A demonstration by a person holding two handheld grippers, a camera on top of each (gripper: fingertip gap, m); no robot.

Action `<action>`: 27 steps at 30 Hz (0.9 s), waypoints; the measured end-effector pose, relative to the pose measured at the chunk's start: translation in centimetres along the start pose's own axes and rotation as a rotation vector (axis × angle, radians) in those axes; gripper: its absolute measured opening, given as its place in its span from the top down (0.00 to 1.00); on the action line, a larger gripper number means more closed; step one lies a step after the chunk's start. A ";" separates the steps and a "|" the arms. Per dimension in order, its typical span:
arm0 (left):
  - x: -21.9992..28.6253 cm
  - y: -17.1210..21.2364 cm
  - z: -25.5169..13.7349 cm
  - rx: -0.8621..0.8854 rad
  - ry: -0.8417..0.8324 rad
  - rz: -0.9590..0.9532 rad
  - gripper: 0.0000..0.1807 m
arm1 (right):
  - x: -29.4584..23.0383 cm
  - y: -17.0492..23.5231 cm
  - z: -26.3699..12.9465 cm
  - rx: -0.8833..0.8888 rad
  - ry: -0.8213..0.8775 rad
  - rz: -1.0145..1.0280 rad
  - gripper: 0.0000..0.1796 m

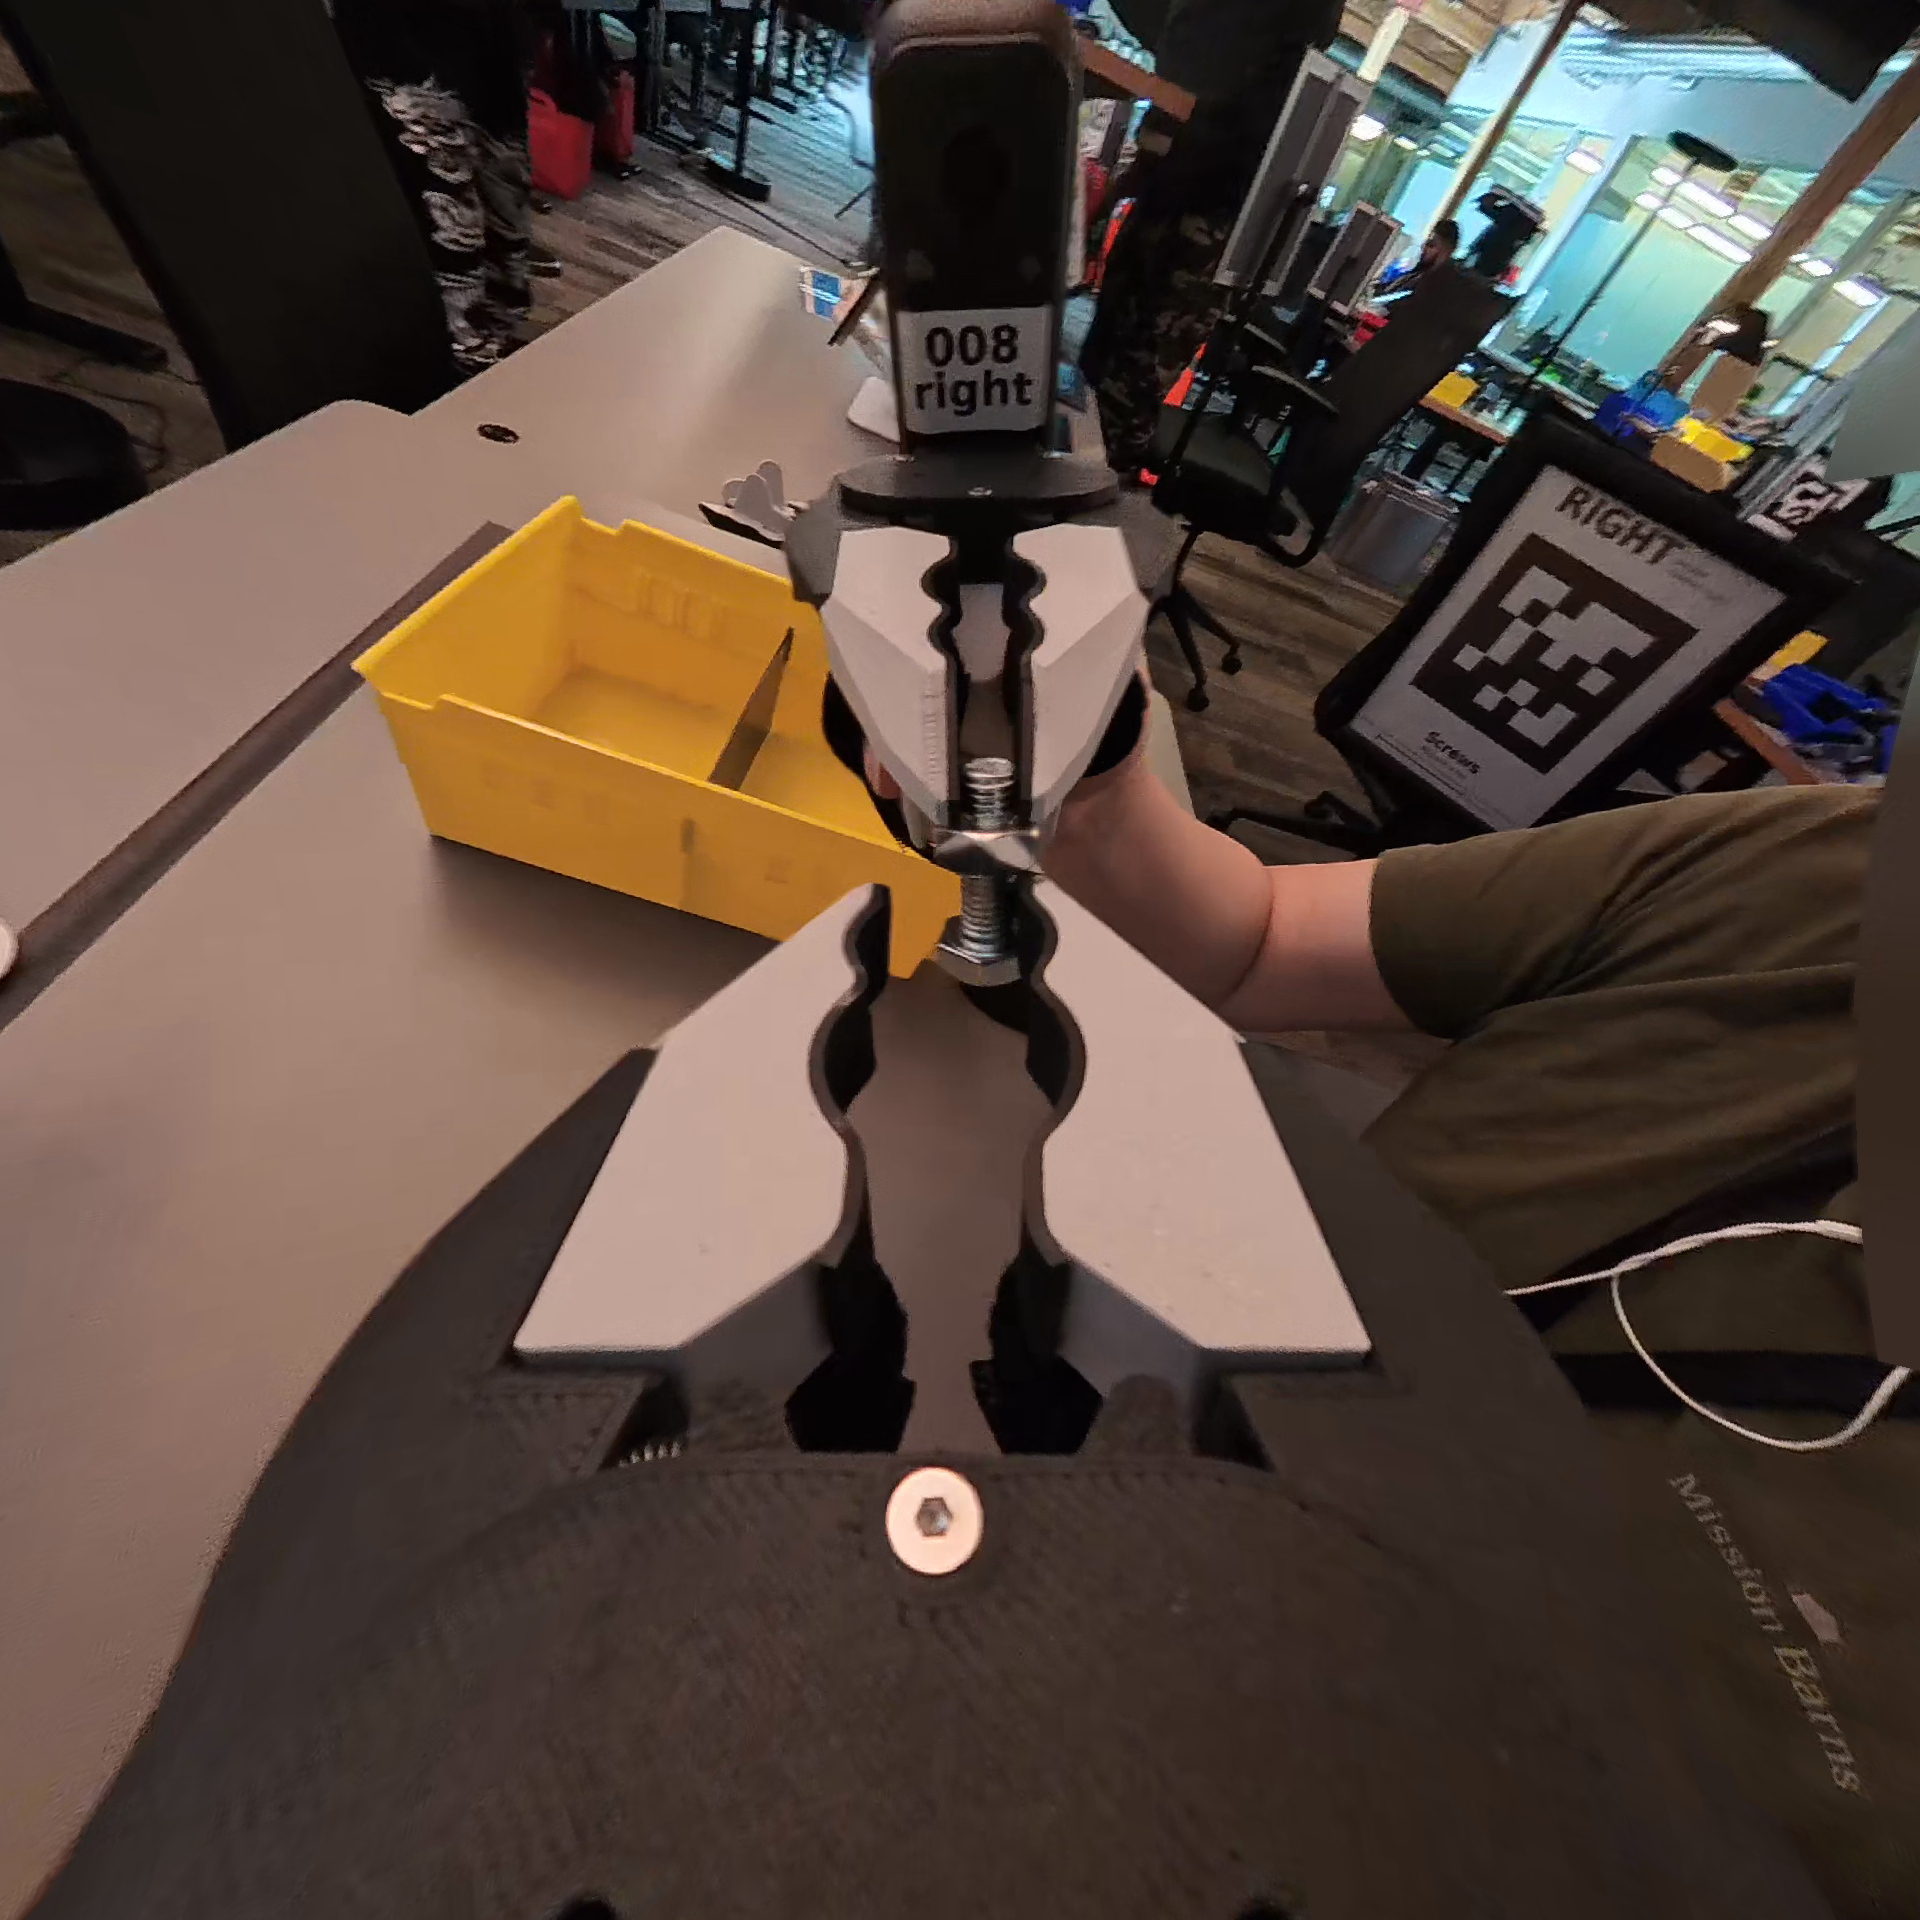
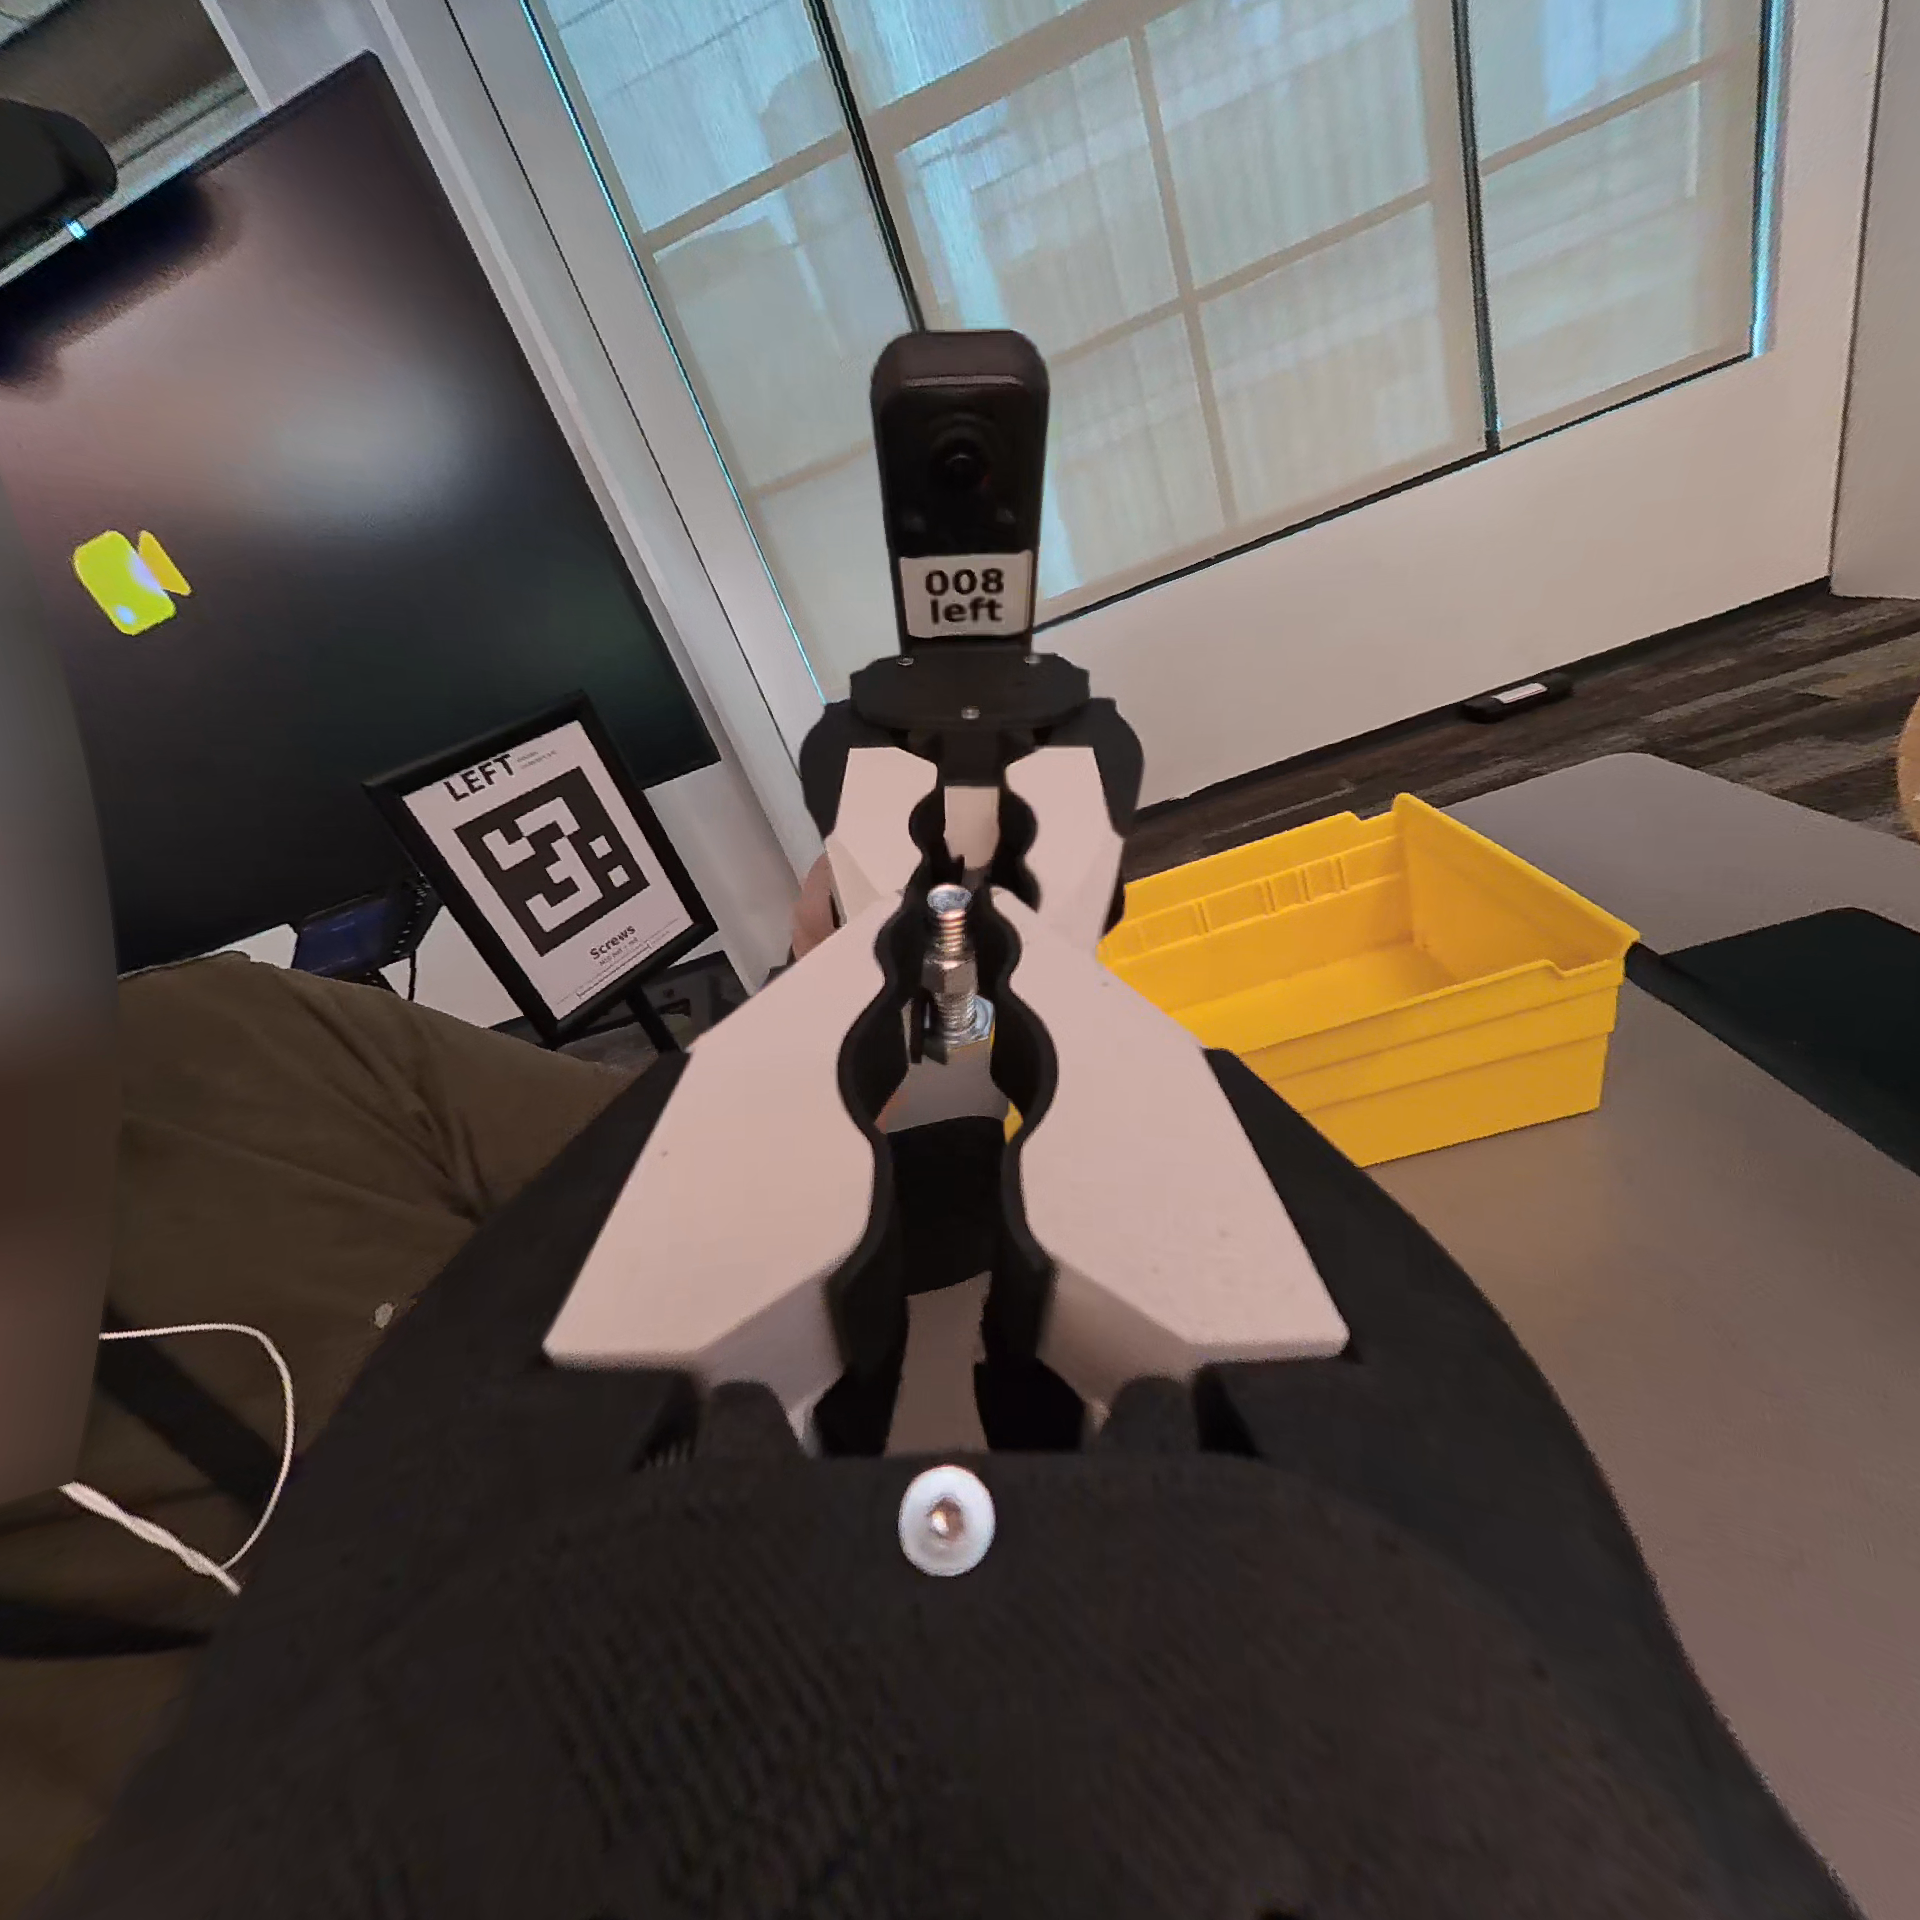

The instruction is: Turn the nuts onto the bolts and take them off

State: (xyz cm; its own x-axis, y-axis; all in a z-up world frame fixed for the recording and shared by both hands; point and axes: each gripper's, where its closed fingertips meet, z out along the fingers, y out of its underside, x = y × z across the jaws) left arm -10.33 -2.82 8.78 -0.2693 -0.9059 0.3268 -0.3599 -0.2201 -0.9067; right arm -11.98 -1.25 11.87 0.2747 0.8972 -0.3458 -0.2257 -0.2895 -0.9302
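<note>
A silver bolt [image 1: 977, 920] stands roughly upright between my two grippers, which face each other above the table. My left gripper [image 1: 961, 920] is shut on the bolt's hex head [image 1: 977, 964] at the lower end. My right gripper [image 1: 985, 831] is shut on a nut [image 1: 982, 847] partway up the thread. In the right wrist view the bolt [image 2: 948, 935] and the nut [image 2: 948, 974] sit between my right gripper's [image 2: 951, 935] fingertips. The left gripper's white fingers [image 2: 873, 831] come in from behind.
A yellow bin [image 1: 582, 769] with a black divider [image 1: 758, 717] sits on the grey table [image 1: 312, 987], just behind the grippers; it also shows in the right wrist view [image 2: 1434, 1049]. Framed marker signs [image 1: 1558, 665] [image 2: 551, 862] stand beside the table. A person's forearm [image 1: 1164, 883] reaches in from the right. The grippers are tip to tip, or close to it.
</note>
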 end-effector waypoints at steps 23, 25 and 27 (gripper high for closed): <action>0.2 -1.0 -0.2 0.090 0.017 0.048 0.94 | -0.5 -1.0 -0.6 0.053 0.008 -0.101 0.85; 0.2 -1.2 -0.3 0.105 0.017 0.043 0.94 | -0.3 -0.7 -0.3 0.038 0.010 -0.081 0.82; 0.4 -1.5 -0.3 0.120 0.030 0.042 0.94 | 0.3 -0.2 0.0 0.021 0.037 -0.069 0.81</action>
State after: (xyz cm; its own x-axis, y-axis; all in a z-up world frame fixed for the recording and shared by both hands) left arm -10.21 -2.71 10.30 -0.3091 -0.9044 0.2942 -0.2392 -0.2255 -0.9444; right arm -11.90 -0.90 11.92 0.3251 0.9016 -0.2853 -0.2248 -0.2194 -0.9494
